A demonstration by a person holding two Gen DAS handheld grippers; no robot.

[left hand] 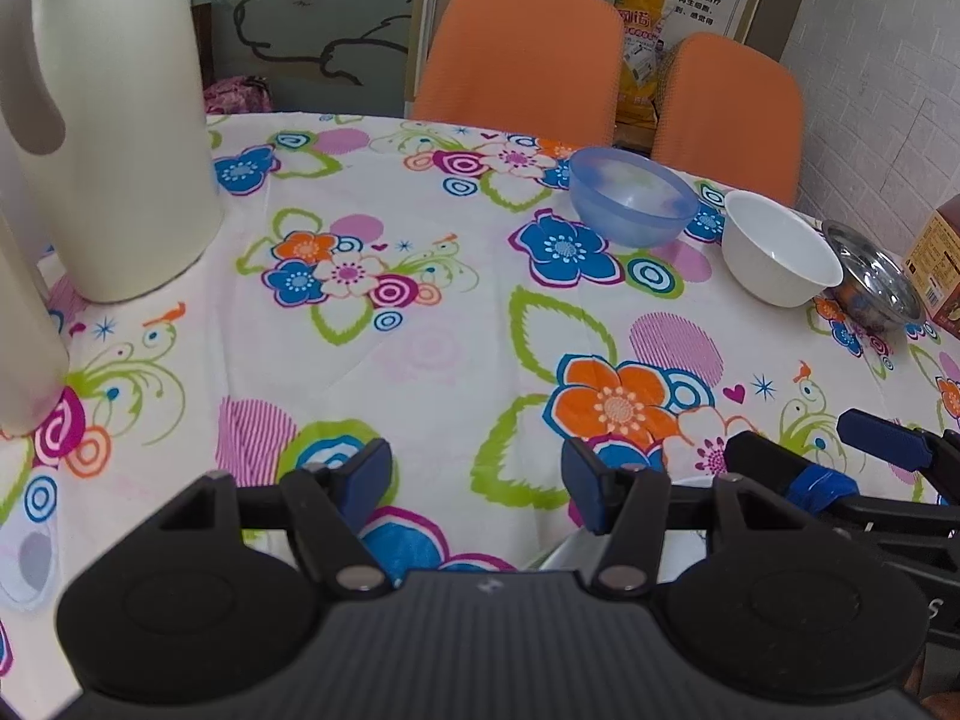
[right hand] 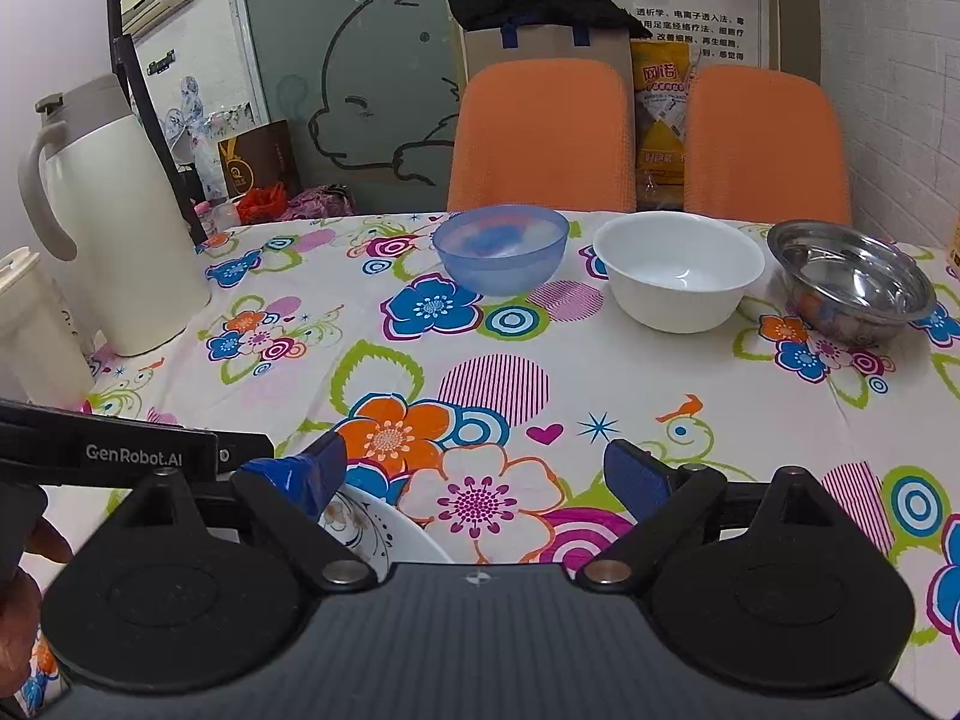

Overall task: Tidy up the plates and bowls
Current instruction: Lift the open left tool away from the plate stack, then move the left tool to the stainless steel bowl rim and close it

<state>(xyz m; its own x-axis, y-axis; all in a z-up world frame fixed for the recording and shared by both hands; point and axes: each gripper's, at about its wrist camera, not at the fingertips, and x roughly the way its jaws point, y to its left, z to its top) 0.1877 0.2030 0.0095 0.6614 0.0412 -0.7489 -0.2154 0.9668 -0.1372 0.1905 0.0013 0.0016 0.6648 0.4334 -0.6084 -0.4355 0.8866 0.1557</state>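
Three bowls stand in a row toward the far side of the flowered tablecloth point(right hand: 600, 372): a translucent blue plastic bowl point(right hand: 501, 247) on the left, a white bowl point(right hand: 679, 269) in the middle and a stainless steel bowl point(right hand: 852, 279) on the right, each apart from its neighbour, and all three look empty. Near the front edge, a white plate point(right hand: 375, 531) with a flower pattern on its rim lies just under the right gripper point(right hand: 480, 474), half hidden by the black body. That gripper's jaws stand wide apart with nothing between them; the left finger, wrapped in blue tape, hangs over the plate's rim, though whether it touches cannot be told. Seen from its own camera, the left gripper point(left hand: 477, 474) is also spread wide and holds nothing, hovering over the cloth with a sliver of the plate's white edge point(left hand: 564, 552) below its right finger. A cream thermos jug point(right hand: 120, 228) with a grey handle stands at the table's left, beside a second pale container point(right hand: 36, 330). Writing that reads clearly: "GenRobot.AI" in white on the black bar point(right hand: 133, 455) at the right view's left edge. A wall poster point(right hand: 690, 6) carries Chinese characters, too small to read reliably. Two orange chairs point(right hand: 543, 138) stand behind the table.
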